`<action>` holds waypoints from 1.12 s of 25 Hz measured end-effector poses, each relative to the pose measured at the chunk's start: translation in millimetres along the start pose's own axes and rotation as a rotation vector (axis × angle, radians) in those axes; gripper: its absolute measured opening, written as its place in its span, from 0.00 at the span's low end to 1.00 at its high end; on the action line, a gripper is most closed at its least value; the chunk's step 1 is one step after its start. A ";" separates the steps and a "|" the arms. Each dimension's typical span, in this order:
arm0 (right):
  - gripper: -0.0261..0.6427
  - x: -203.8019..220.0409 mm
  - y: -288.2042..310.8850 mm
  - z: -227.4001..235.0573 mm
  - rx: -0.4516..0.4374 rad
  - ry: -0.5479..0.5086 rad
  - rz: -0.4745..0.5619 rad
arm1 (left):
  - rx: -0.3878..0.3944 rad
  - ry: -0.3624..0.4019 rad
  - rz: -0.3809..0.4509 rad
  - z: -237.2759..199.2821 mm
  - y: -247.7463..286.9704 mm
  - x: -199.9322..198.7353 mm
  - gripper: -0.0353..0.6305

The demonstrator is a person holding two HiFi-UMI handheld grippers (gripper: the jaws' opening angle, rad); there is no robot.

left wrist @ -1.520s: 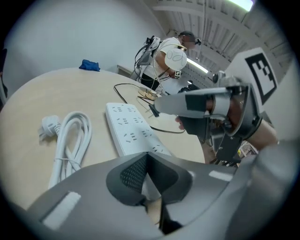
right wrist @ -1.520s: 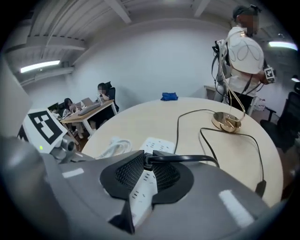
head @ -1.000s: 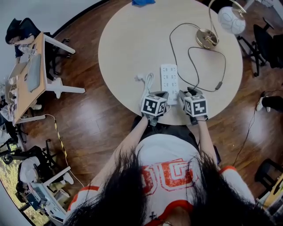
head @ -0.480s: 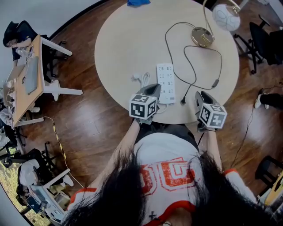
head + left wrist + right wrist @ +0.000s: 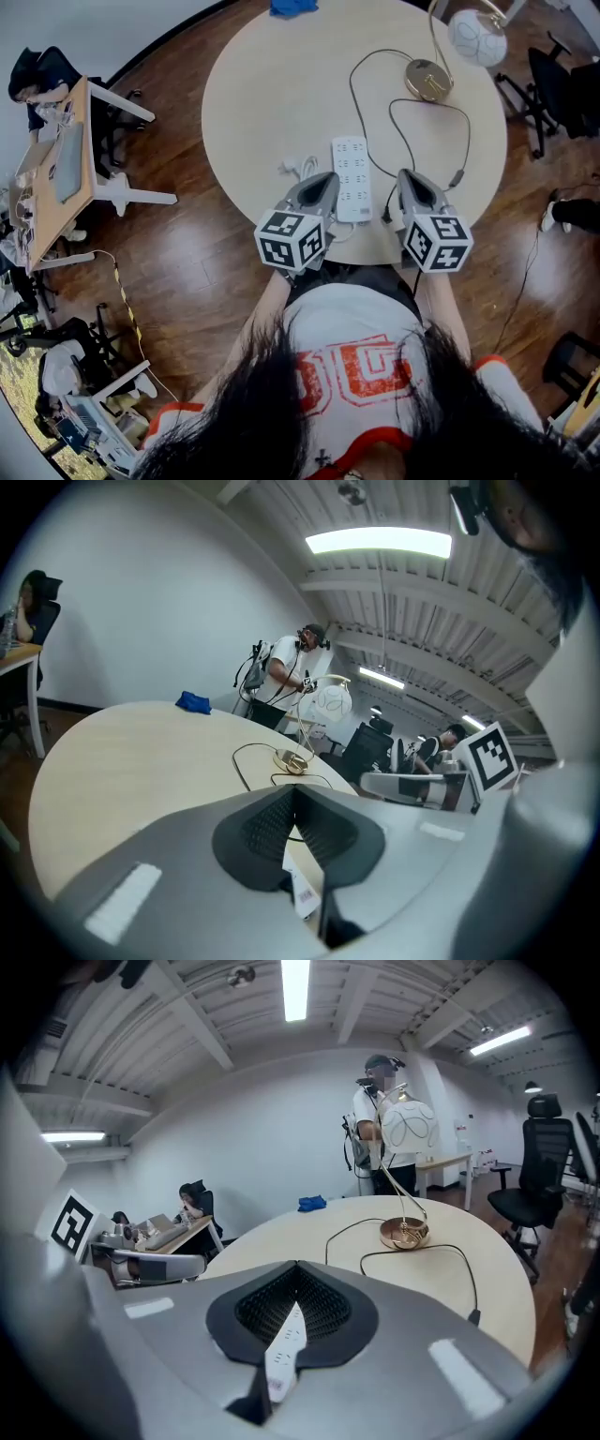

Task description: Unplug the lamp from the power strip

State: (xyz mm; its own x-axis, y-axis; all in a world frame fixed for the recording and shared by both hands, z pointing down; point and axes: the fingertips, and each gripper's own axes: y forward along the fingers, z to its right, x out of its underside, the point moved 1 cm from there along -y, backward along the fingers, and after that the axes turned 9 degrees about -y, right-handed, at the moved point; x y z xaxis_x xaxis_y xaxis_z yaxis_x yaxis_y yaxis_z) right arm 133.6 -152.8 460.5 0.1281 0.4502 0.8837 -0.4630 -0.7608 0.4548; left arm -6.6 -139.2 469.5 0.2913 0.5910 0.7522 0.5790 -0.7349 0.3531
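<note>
A white power strip (image 5: 352, 178) lies near the front edge of the round table (image 5: 272, 84). The lamp's brass base (image 5: 425, 80) and white globe shade (image 5: 471, 37) stand at the far right. Its black cable (image 5: 405, 141) loops down to a black plug (image 5: 387, 215), which lies on the tabletop just right of the strip and out of its sockets. My left gripper (image 5: 325, 178) hovers at the strip's left, shut and empty. My right gripper (image 5: 410, 176) is right of the plug, shut on nothing. In both gripper views, the left gripper (image 5: 293, 789) and the right gripper (image 5: 297, 1267), the strip shows under the closed pads.
The strip's white cord (image 5: 305, 167) is bunched to its left. A blue cloth (image 5: 292, 6) lies at the table's far edge. Desks with a seated person (image 5: 42, 70) stand left, and office chairs (image 5: 553, 89) right. A person (image 5: 380, 1119) stands beyond the table.
The right gripper left the plug, swung out open past the table's right edge, then came back beside the strip and shut. The left gripper drew back slightly toward the table edge.
</note>
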 end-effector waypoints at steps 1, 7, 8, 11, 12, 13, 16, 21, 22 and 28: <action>0.04 -4.3 3.1 -6.1 -0.010 -0.015 0.007 | 0.000 -0.003 0.017 1.3 -2.9 -5.0 0.05; 0.04 -15.5 13.9 -31.0 -0.054 -0.044 0.025 | -0.011 -0.018 0.068 -0.6 -12.9 -18.8 0.05; 0.04 -15.3 14.3 -33.1 -0.059 -0.040 0.025 | -0.012 -0.020 0.069 -1.4 -13.6 -18.8 0.05; 0.04 -13.6 14.7 -35.7 -0.065 -0.036 0.023 | -0.012 -0.023 0.068 -2.8 -14.3 -18.1 0.05; 0.04 -13.1 14.7 -35.6 -0.064 -0.035 0.022 | -0.012 -0.022 0.067 -3.0 -14.3 -17.9 0.05; 0.04 -12.7 14.5 -35.1 -0.061 -0.032 0.022 | -0.011 -0.022 0.066 -3.0 -14.2 -17.6 0.05; 0.04 -12.1 13.3 -31.5 -0.046 -0.025 0.021 | -0.004 -0.018 0.062 -2.5 -13.8 -17.7 0.05; 0.04 -8.5 8.3 -22.2 -0.021 -0.011 0.014 | 0.001 -0.013 0.050 -0.6 -13.0 -16.0 0.05; 0.04 -7.6 8.0 -20.5 -0.017 -0.009 0.013 | 0.002 -0.013 0.048 -0.7 -12.5 -15.6 0.05; 0.04 -5.7 8.7 -16.9 -0.010 -0.007 0.009 | -0.003 -0.011 0.044 -2.2 -11.9 -15.2 0.05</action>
State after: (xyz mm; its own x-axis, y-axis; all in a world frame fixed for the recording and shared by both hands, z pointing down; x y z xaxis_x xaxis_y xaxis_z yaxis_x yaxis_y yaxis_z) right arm 114.0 -154.1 457.6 0.1295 0.4401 0.8886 -0.4726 -0.7604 0.4454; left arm -19.6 -140.3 455.1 0.3250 0.5619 0.7607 0.5629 -0.7613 0.3218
